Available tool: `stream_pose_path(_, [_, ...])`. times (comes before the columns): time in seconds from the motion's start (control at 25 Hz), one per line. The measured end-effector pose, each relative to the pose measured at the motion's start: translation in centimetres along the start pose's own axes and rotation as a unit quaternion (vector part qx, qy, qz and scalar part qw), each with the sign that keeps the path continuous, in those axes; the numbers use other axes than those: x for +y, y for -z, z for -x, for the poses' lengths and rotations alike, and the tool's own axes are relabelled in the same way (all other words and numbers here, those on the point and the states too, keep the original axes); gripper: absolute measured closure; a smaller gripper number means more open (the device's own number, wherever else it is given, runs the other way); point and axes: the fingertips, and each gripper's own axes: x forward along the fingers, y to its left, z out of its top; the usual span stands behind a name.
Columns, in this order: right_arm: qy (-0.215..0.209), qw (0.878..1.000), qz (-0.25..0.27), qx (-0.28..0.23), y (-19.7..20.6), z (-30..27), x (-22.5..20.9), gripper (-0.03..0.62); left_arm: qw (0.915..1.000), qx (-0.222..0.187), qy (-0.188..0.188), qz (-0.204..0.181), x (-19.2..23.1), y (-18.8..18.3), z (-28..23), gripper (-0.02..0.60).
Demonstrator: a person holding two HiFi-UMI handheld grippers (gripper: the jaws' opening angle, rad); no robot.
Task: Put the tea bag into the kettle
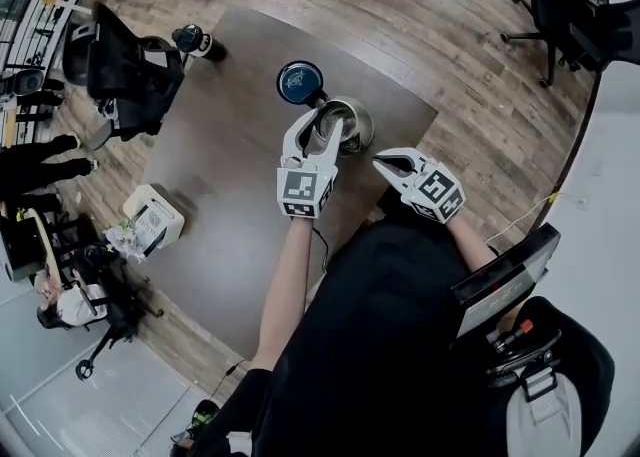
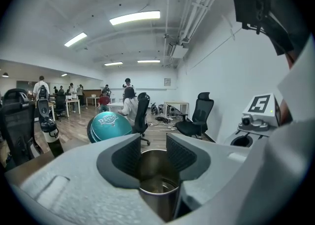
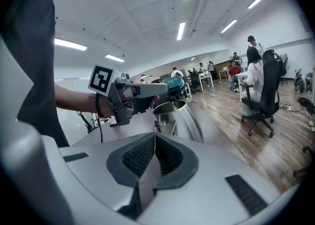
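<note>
Far left, off the table: black office chair (image 1: 130, 75). Just right of it, at table's far-left corner: dark bottle (image 1: 195, 42), upright. Nearer, beside table's left edge: white box (image 1: 155, 215), sitting lower than the tabletop. Grey-brown table (image 1: 230, 170) bare across its middle.

Moving right: teal disc (image 1: 300, 82) on far side, right against the kettle's far-left rim. Up on edge in L gripper view, lid-like. Steel kettle (image 1: 358, 123) just right of it, upright, mouth open, on table's far-right part.

L gripper (image 1: 318, 123) in from the near side, tips over kettle mouth. Pads apart w/ clear gap, nothing pinched btwn them. Only kettle rim & shiny inner wall showing through the gap. Too dim inside to read contents.

R gripper (image 1: 390, 159) near-right of kettle, clear of it, pointing left toward it. Pads together, clamped on thin pale flat piece (image 3: 147, 179) standing on edge btwn them. Paper of the tea bag by the look; bag, tag or wrapper, can't tell. Hair-thin line up from its top edge toward kettle; string or not, unclear.

Tea bag itself: no sure sighting beyond that piece.

Far bkgd in both gripper views: desks, office chairs, several people.
</note>
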Motion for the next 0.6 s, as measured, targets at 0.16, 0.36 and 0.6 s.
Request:
stream_pose_path(0.16, [-0.003, 1.0, 0.004, 0.003, -0.2, -0.3, 1.2, 0.584, 1.0, -0.008, -0.005, -0.003, 0.0, -0.4, 1.3, 0.437])
stream_pose_path(0.36, [-0.019, 1.0, 0.022, -0.006, -1.6, -1.5, 3.6, 0.584, 0.9997, -0.012, -0.023, 0.004, 1.0, 0.0, 4.5, 0.437])
stream_pose_path(0.6, [-0.06, 0.996, 0.059, -0.02, -4.1, -4.4, 8.3, 0.585, 0.9974, 0.001, -0.068, 0.022, 2.8, 2.8, 11.5, 0.437])
